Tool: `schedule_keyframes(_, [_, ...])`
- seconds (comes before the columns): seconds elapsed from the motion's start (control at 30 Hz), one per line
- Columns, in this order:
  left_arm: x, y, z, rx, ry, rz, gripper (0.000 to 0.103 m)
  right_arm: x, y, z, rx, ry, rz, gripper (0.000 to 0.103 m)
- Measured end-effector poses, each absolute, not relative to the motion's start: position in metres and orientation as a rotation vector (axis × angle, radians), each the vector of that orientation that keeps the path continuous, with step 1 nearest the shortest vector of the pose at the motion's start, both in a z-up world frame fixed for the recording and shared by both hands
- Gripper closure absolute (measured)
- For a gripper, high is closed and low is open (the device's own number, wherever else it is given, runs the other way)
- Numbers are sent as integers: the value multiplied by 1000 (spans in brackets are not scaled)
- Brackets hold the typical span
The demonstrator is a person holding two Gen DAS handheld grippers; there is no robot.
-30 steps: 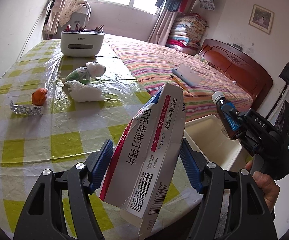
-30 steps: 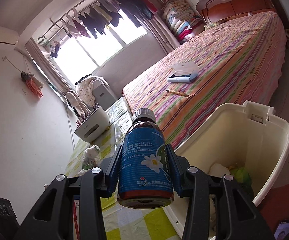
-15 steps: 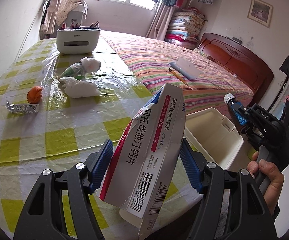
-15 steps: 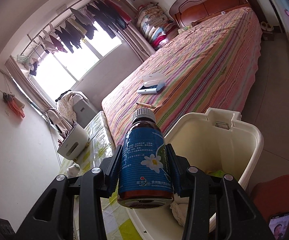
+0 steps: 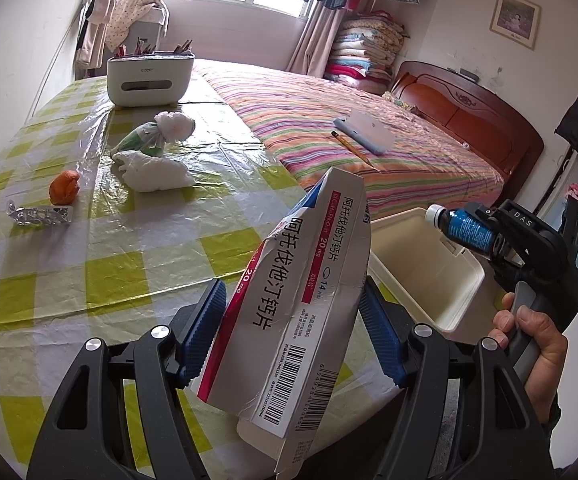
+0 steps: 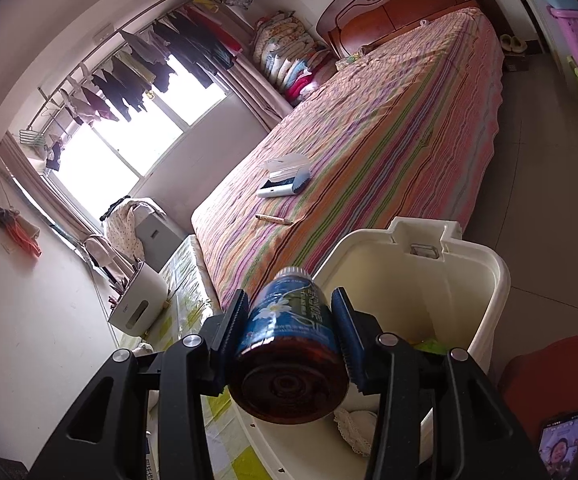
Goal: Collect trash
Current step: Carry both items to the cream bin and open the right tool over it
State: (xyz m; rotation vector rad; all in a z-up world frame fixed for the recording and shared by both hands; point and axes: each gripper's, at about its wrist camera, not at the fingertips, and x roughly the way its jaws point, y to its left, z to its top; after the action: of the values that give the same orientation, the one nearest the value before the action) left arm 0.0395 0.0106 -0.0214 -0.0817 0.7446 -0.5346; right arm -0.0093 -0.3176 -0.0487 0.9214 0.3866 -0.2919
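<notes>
Mid-task, both tools loaded: right gripper (image 6: 291,334) pinches a brown medicine bottle (image 6: 289,354) by its blue label, tipped cap-forward over the open cream bin (image 6: 485,264); in the left view the bottle (image 5: 463,228) hangs above the bin's rim at 3 o'clock. Left gripper (image 5: 291,334) is clamped on a crumpled pill box (image 5: 295,300), over the table edge, not yet over the bin. Bin already holds some waste: white wad and something green at the bottom, so a few items look done. Left on the checked tablecloth (image 5: 89,264), all around 10–11 o'clock: foil blister strip (image 5: 39,214), orange scrap (image 5: 64,187), white tissue wad (image 5: 153,170), plastic-wrapped green bundle (image 5: 153,136). Rough guess: about halfway, two drops pending, then four pickups. Readable text: pill box says 阿托伐他汀钙片, 20 mg, 14, plus a barcode; right gripper housing reads DAS; bottle label has a white flower, its print too blurred to read; white organiser (image 5: 151,74) at 11 o'clock has a logo I can't resolve
</notes>
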Motion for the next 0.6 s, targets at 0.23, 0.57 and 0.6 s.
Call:
schedule_keyframes(0.23, [36, -1, -27, -49, 766, -568, 39, -17, -321, -48, 949, 366, -326, 39])
schedule_keyframes(0.57, [47, -35, -32, -9, 803, -637, 70, -47, -345, -59, 1136, 192, -340, 34])
schedule_keyframes(0.6, [48, -36, -32, -11, 804, -638, 73, -47, -346, -60, 1144, 195, -337, 34])
